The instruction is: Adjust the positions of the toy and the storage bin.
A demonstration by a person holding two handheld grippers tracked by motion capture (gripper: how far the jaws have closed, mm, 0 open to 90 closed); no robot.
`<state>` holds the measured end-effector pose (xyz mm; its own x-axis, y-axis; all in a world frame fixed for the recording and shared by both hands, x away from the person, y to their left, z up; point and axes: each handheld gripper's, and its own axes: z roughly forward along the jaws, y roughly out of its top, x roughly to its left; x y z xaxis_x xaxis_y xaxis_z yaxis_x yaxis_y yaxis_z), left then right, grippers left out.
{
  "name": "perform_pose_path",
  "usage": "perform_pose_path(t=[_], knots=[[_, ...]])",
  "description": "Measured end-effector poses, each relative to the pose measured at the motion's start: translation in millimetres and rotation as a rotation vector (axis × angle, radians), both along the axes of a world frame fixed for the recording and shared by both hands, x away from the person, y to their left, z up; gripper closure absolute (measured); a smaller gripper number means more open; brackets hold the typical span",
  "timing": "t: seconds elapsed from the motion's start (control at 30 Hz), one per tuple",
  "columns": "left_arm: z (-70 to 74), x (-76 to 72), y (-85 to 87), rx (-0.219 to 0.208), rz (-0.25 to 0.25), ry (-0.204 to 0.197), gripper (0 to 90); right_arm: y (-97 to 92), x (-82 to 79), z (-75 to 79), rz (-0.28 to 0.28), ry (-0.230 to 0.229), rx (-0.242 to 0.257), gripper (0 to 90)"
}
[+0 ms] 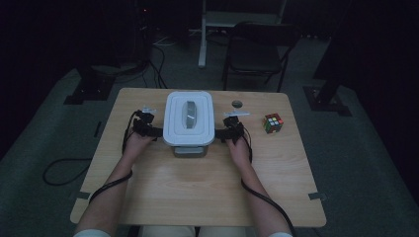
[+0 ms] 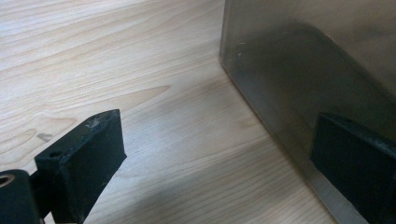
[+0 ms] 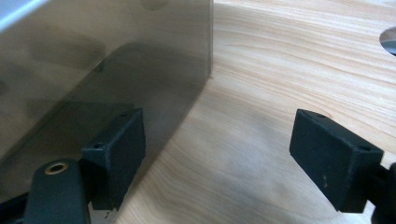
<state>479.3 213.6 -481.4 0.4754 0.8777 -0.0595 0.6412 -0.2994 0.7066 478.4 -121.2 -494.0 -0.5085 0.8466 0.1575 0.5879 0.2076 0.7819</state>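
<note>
flanking lidded container [image 1: 188,123] with left gripper [image 1: 148,129] and right gripper [image 1: 228,131], both open, holding nothing, probably for pressing sides to lift it off tabletop [image 1: 197,187].

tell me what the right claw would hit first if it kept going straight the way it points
Probably bare table. The open right claw points along the container's smoky wall, one jaw close beside it. That jaw might graze the wall; depth is unclear.
</note>
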Motion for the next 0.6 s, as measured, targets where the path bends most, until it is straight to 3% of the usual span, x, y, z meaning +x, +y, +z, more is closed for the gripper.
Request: perform_pose_path(t=[0.6], knots=[[-5.0,-4.6,-40.3,-0.035,-0.062,0.013,5.1,-43.3,-12.6,0.0,-0.044,0.01,0.002,18.3]])
